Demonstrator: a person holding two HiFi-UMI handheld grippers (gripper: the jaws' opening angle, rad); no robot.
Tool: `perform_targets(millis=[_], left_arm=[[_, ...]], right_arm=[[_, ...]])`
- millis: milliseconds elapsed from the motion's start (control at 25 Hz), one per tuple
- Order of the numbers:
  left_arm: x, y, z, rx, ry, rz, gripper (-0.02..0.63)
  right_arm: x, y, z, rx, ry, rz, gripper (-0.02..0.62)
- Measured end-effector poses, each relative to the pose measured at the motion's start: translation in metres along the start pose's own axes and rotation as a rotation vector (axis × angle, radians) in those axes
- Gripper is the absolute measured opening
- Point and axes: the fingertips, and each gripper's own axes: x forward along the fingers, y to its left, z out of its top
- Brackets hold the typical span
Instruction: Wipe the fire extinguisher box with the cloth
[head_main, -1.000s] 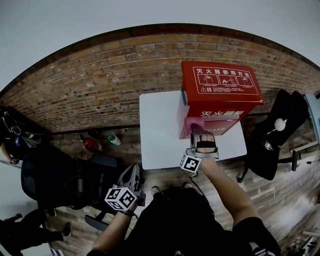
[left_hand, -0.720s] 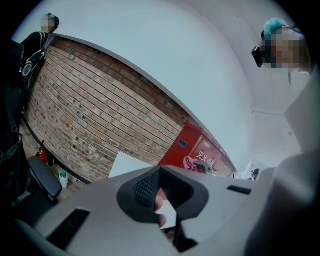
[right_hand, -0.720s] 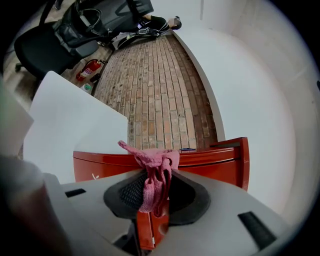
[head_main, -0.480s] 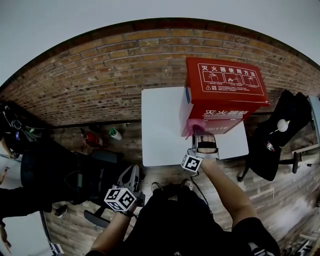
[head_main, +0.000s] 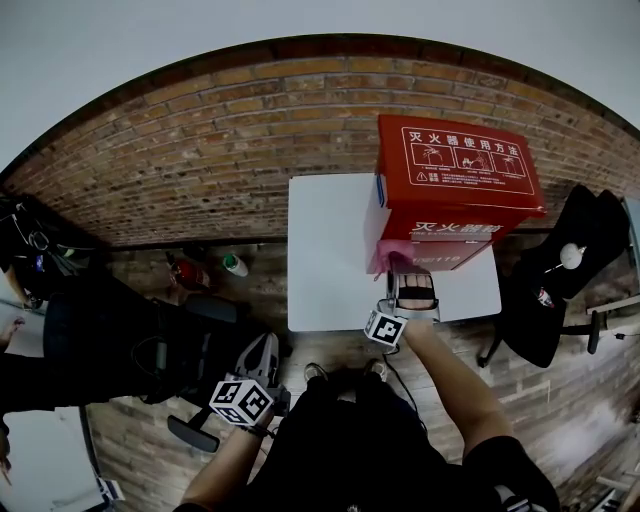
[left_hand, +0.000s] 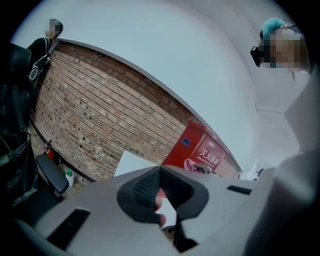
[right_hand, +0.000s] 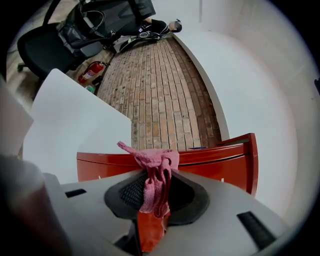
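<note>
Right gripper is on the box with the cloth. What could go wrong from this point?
1. The cloth is pinched as a narrow bunch in the right gripper, with only a small tuft past the jaws. The bare jaws may rub the fire extinguisher box instead of the cloth.
2. The left gripper hangs low, away from the table, so nothing braces the box. A firm push might shift it.
</note>
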Motion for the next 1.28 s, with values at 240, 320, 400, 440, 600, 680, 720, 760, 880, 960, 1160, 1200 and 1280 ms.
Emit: perform_targets(millis=[240,320,400,440,600,680,720,760,880,960,1160,1200,1280], left_arm=[[-0.004,0.0,-0.004,0.004,-0.004,0.012,0.018],[-0.006,0.001,-0.005,0.005,-0.004,0.018,0.018],[-0.008,0.003,-0.006,0.004,-0.003,0.027,0.018],[-0.01,0.004,-0.007,0.003,-0.001,0.033,0.018],[-0.014,0.007,-0.011,0.003,0.004,0.049,0.018],[-0.017,0.009,-0.013,0.004,0.005,0.055,0.018],[-0.018,0.009,-0.013,0.005,0.005,0.059,0.018],[-0.019,0.01,-0.014,0.005,0.007,0.063,0.018],[-0.021,0.013,-0.017,0.007,0.012,0.075,0.018],[-0.024,0.015,-0.018,0.008,0.014,0.083,0.018],[-0.026,0.018,-0.022,0.003,0.015,0.1,0.018],[-0.026,0.018,-0.023,0.002,0.015,0.101,0.018],[-0.026,0.019,-0.023,0.001,0.015,0.104,0.018]], right_arm=[[0.0,0.007,0.0,0.018,-0.002,0.006,0.101],[0.001,0.011,0.0,0.02,0.001,0.011,0.101],[0.001,0.016,0.001,0.026,0.003,0.024,0.101],[0.002,0.019,0.001,0.028,0.004,0.031,0.101],[0.003,0.034,0.001,0.024,0.007,0.06,0.101],[0.004,0.045,-0.001,0.018,0.01,0.077,0.101],[0.005,0.049,-0.001,0.014,0.012,0.083,0.101],[0.006,0.053,-0.001,0.01,0.013,0.089,0.101],[0.008,0.067,-0.001,0.013,0.012,0.114,0.101],[0.01,0.073,0.0,0.013,0.012,0.12,0.101],[0.012,0.091,0.0,0.011,0.012,0.16,0.101],[0.012,0.093,-0.001,0.009,0.013,0.162,0.101],[0.013,0.096,-0.001,0.004,0.015,0.166,0.101]])
